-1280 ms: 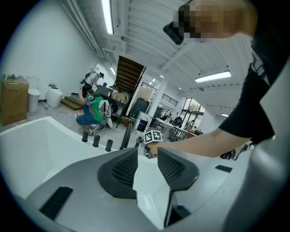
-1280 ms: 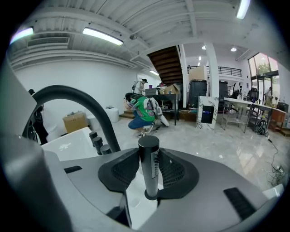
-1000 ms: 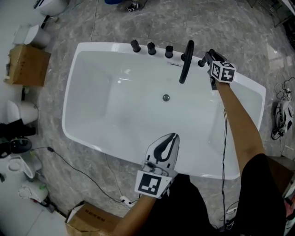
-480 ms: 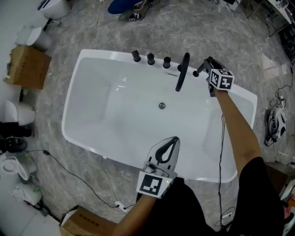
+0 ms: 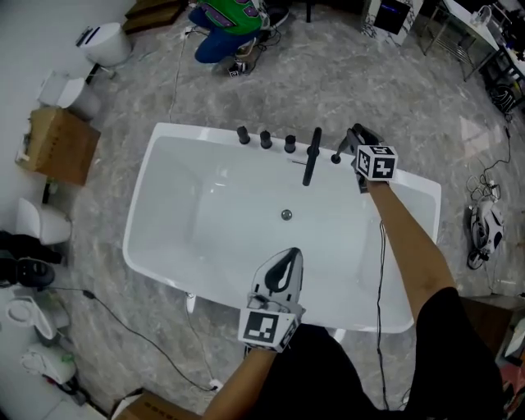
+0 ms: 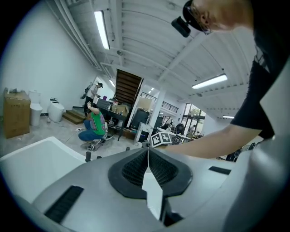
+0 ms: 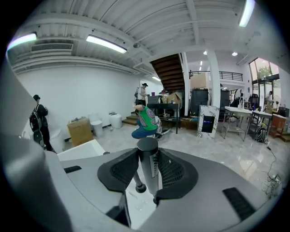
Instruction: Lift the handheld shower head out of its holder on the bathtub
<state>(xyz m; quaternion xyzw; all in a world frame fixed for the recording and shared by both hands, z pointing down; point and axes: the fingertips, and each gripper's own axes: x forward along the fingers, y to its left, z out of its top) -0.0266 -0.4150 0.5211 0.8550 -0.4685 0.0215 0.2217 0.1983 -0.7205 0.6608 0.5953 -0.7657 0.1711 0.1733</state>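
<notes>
A white bathtub (image 5: 164,205) stands on a grey marble floor. My right gripper (image 5: 354,138) hovers over its far rim, right of the black spout (image 5: 312,156). In the right gripper view the jaws (image 7: 147,170) grip a black cylindrical shower head (image 7: 148,163) held upright, and they are opening slightly while the pads still touch it. In the head view the shower head (image 5: 342,149) shows as a short dark bar at the fingertips. My left gripper (image 5: 285,264) is over the near rim, shut and empty (image 6: 147,156).
Three black knobs (image 5: 265,139) line the far rim left of the spout. A drain (image 5: 285,215) sits mid-tub. A cardboard box (image 5: 57,143) and toilets stand at left, a crouching person (image 5: 230,20) beyond the tub, and cables and a device (image 5: 486,230) at right.
Both grippers have risen, the right one carrying the black shower head up from the far rim. The tub now looks smaller and lower in the head view.
</notes>
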